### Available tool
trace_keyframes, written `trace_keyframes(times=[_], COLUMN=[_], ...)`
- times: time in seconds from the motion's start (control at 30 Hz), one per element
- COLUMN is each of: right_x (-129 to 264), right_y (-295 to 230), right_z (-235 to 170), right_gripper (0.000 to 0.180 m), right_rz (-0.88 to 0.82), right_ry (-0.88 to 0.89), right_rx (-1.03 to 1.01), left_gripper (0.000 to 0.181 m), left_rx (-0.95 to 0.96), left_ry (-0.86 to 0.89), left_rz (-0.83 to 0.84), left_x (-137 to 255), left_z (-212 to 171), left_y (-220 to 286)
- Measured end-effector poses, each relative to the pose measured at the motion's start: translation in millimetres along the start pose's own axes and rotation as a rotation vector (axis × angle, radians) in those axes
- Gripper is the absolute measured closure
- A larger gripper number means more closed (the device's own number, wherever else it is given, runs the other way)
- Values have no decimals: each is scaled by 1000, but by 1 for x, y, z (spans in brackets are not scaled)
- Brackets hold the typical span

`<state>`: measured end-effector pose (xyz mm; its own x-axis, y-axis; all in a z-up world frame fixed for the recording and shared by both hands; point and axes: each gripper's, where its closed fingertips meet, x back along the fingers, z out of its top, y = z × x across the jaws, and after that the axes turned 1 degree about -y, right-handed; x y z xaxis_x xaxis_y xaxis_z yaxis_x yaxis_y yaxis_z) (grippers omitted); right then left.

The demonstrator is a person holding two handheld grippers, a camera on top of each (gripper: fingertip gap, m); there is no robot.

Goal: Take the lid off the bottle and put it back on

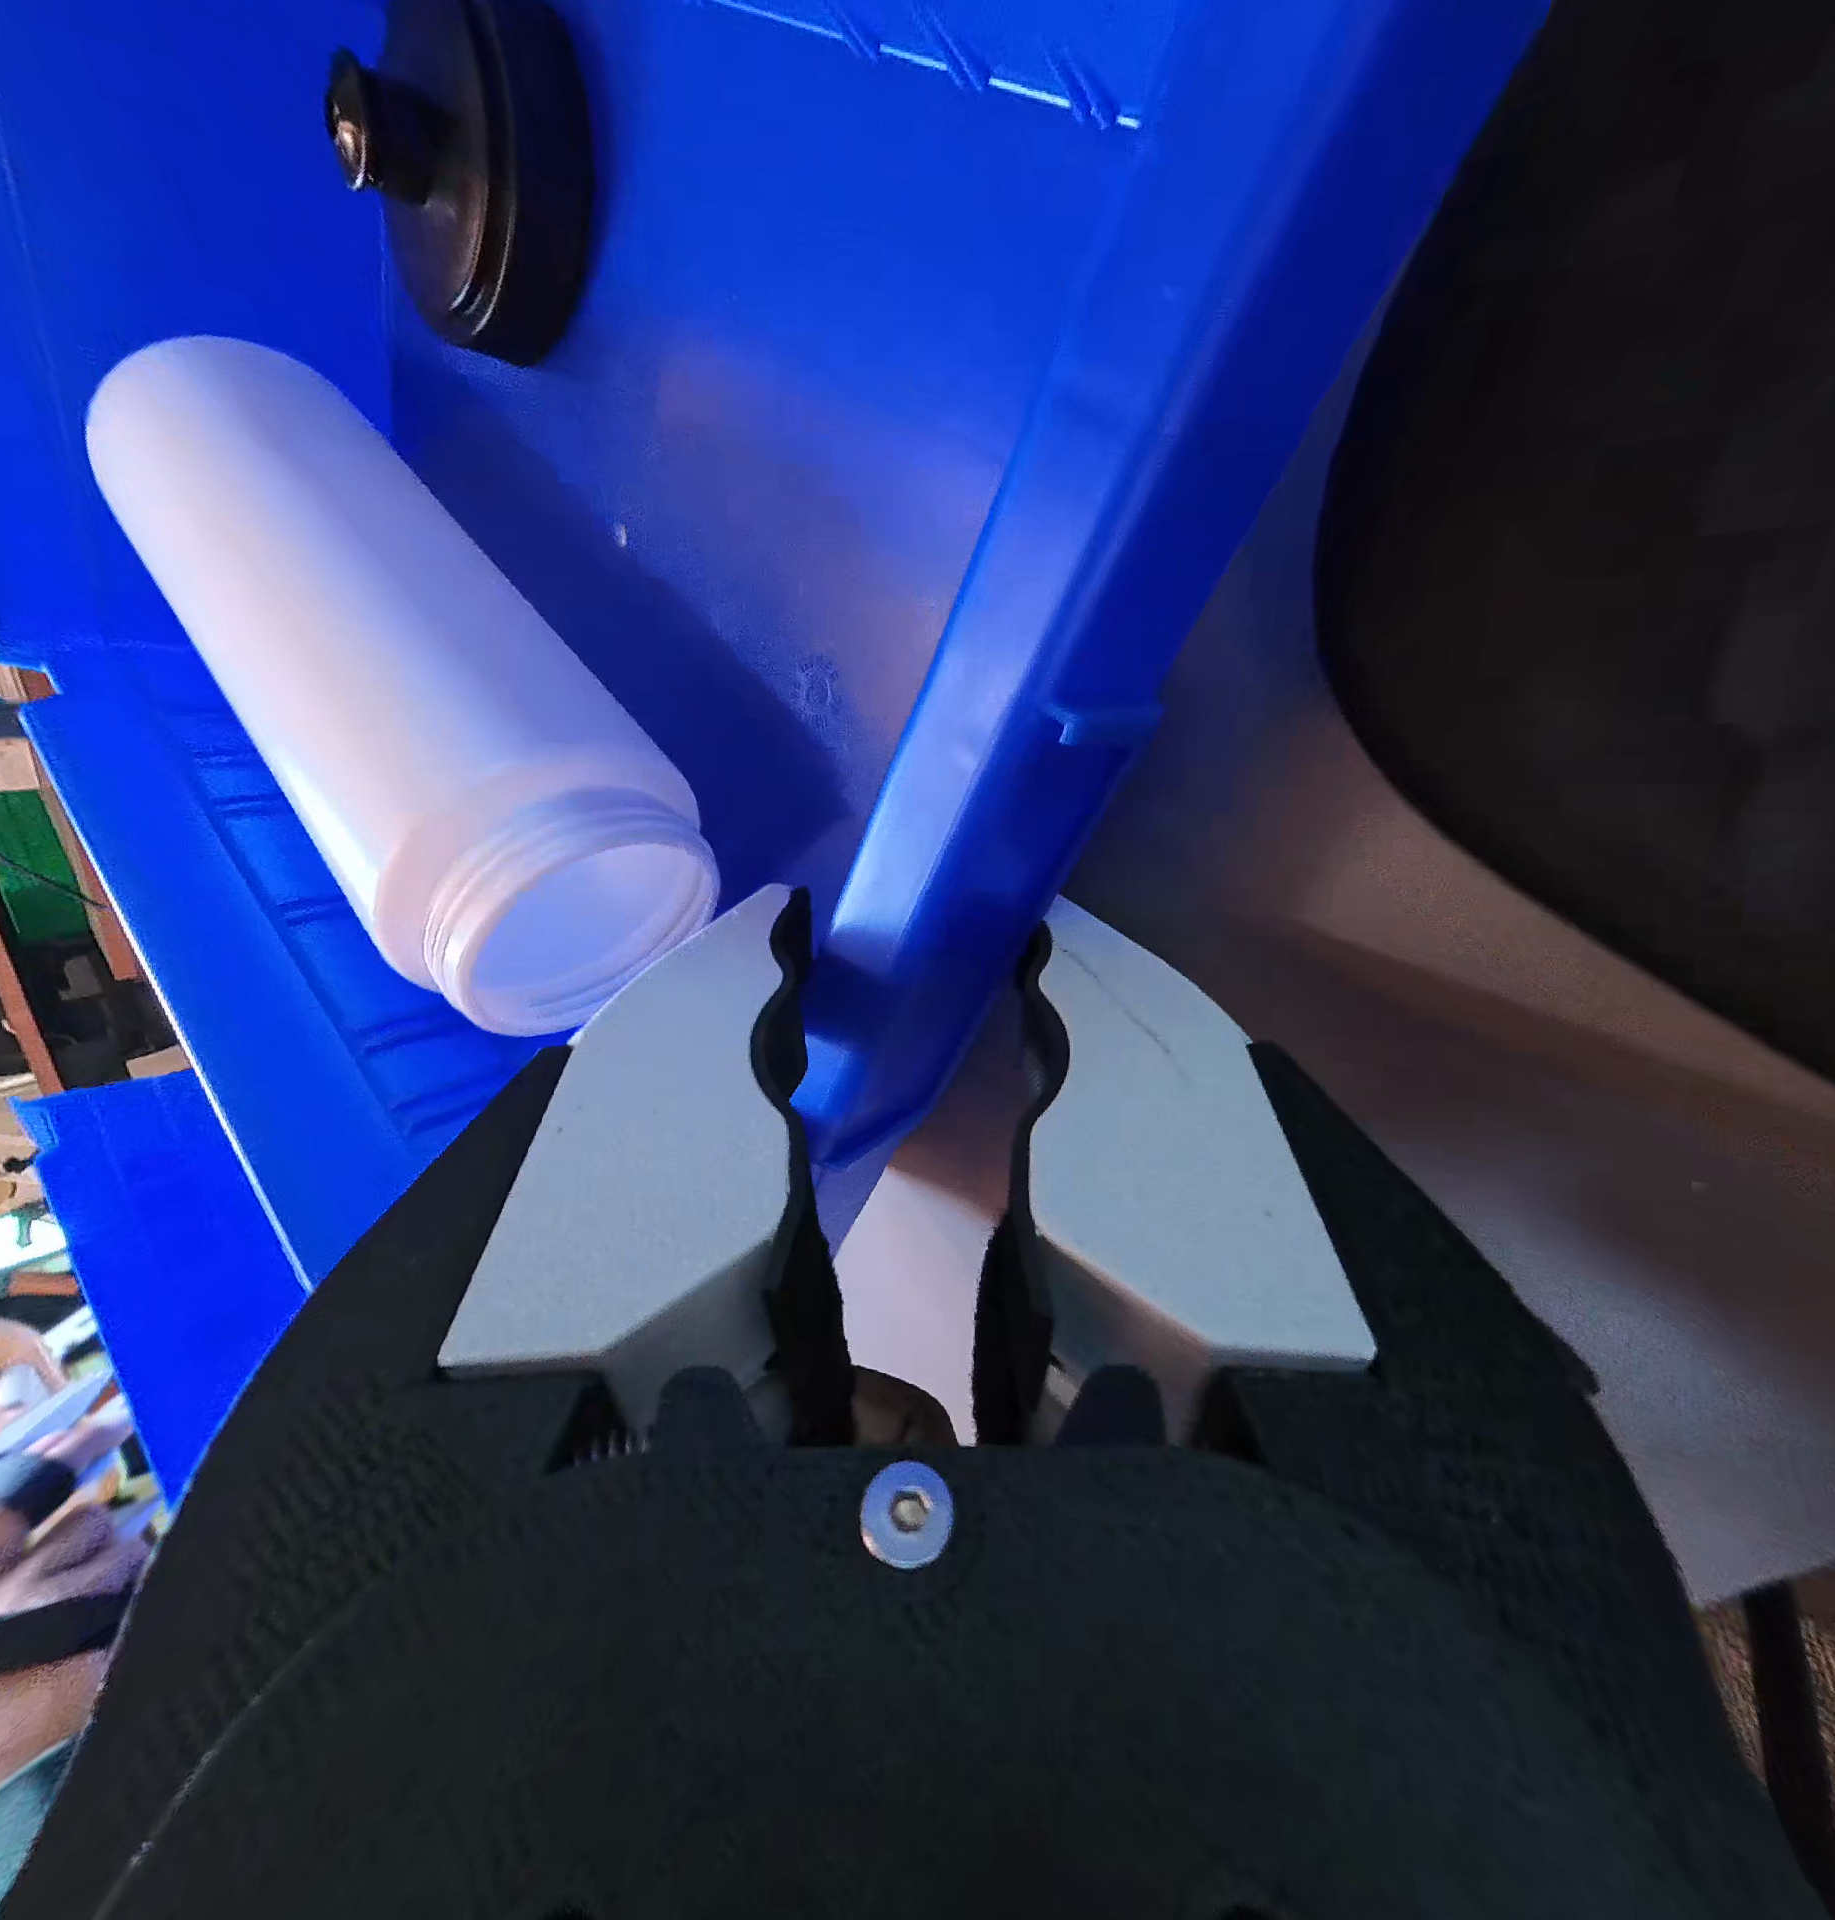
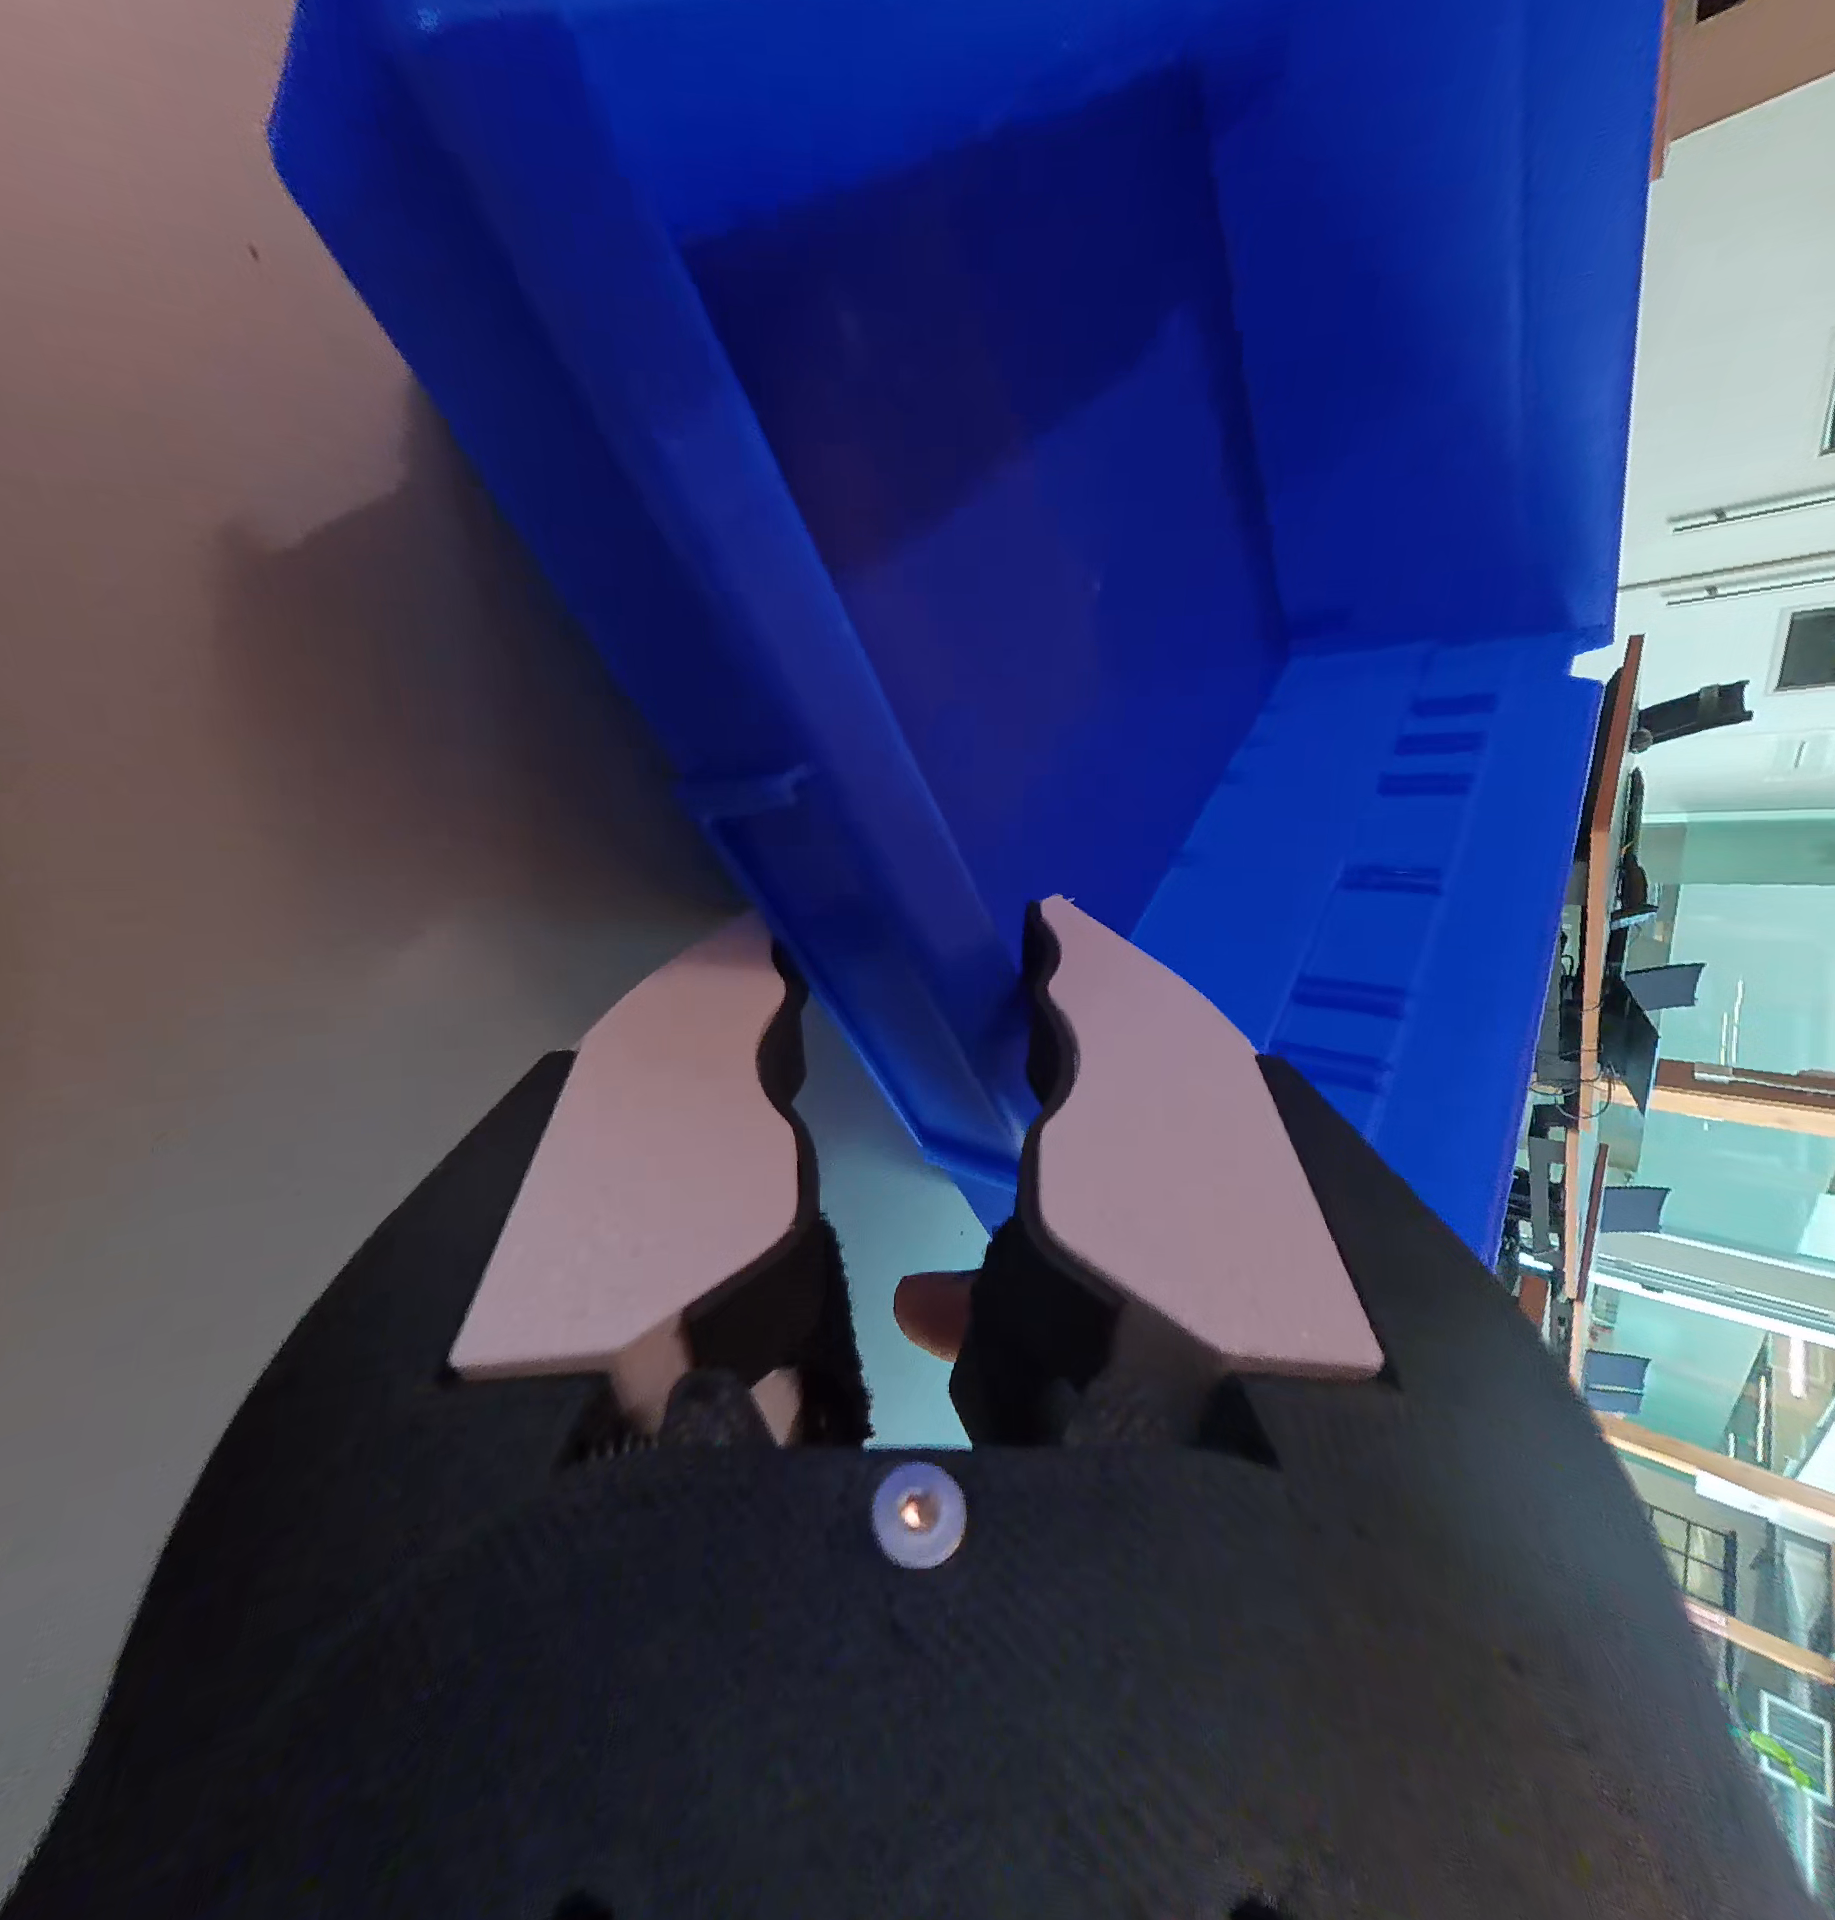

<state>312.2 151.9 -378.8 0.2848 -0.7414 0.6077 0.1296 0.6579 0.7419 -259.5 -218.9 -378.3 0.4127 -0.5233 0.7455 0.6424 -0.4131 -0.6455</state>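
1. Left hand-held gripper (image 1: 913,925) clamped on rim of blue bin (image 1: 996,727); right hand-held gripper (image 2: 913,935) likewise.
2. White bottle (image 1: 373,665) lying uncapped inside bin; beside black lid (image 1: 487,177).

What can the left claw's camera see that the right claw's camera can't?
Only the left wrist view shows the white bottle, lying lidless inside a blue bin, and a round black part with it. Only the right wrist view shows a bin interior with nothing visible in it, plus a fingertip. Both show a claw, left claw and right claw, straddling a blue bin wall.
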Motion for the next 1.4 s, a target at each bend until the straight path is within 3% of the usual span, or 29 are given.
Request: trace_keyframes(times=[0.23,0.53,0.7,0.83,0.9,0.97,1.07,1.17,1.2,1.23,1.3,1.4], right_x=[0,-1,22,55,70,80,87,90,90,90,90,90], right_y=[5,6,6,31,39,43,47,51,51,52,51,49], right_z=[-13,-15,0,22,32,38,42,42,41,41,42,47], right_gripper=[138,137,112,112,117,118,118,119,119,119,119,120], right_rz=[-22,-38,44,-22,-69,-97,-118,-133,-138,-142,-147,-146], right_ry=[-30,-33,136,356,431,475,494,482,475,467,458,451], right_rx=[-35,-39,-234,-327,-327,-321,-316,-309,-306,-303,-290,-264], left_gripper=[143,142,123,130,134,134,133,131,137,154,160,171], left_rx=[39,48,177,206,132,-59,-291,-317,-337,-358,-377,-247], left_ry=[-39,2,222,455,368,187,41,-53,-101,-123,-129,-36], left_rz=[2,33,36,155,263,368,406,341,351,375,429,545], left_x=[11,13,42,86,81,59,22,-5,-9,-11,-10,13], left_z=[-25,-29,-15,3,-8,-21,-27,-37,-42,-43,-39,-23], left_y=[6,5,-5,-51,-75,-88,-90,-90,-93,-97,-103,-121])
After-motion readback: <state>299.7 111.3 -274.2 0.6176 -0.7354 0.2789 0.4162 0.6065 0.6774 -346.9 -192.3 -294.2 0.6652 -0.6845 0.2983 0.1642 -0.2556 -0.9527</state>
